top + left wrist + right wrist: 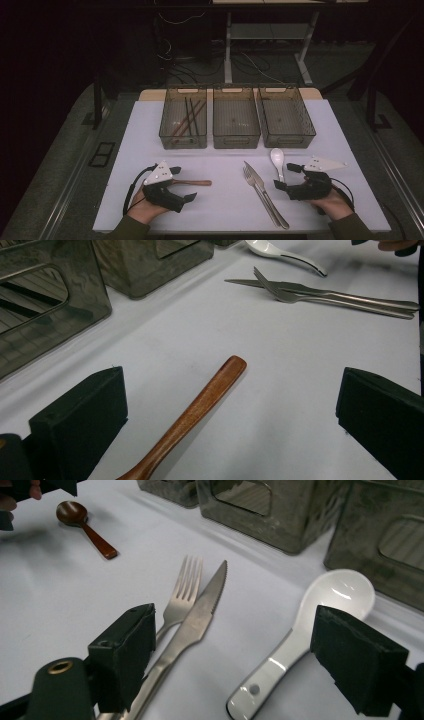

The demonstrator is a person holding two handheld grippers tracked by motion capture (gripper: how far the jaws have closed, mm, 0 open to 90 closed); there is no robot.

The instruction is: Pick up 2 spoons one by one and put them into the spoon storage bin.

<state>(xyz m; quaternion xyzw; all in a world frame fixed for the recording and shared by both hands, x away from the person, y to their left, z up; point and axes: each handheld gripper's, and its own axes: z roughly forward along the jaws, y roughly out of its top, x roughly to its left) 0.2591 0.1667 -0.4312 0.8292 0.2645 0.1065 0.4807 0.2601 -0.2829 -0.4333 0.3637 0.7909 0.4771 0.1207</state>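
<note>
A wooden spoon (194, 182) lies on the white table, its handle (200, 407) running between the jaws of my left gripper (182, 184), which stand wide apart and clear of it. My left gripper (230, 387) is open. A white ceramic spoon (277, 157) lies bowl-away on the right. My right gripper (287, 176) is open low over its handle (272, 667), with the pads apart from it. A steel fork (182, 592) and knife (197, 615) lie side by side, the knife passing by the left jaw of my right gripper (235, 625).
Three smoky see-through bins stand in a row at the back: the left bin (168, 131) holds chopsticks (189, 119), beside it the middle bin (236, 136) and the right bin (285, 135). The table's front edge (215, 231) is close to both hands.
</note>
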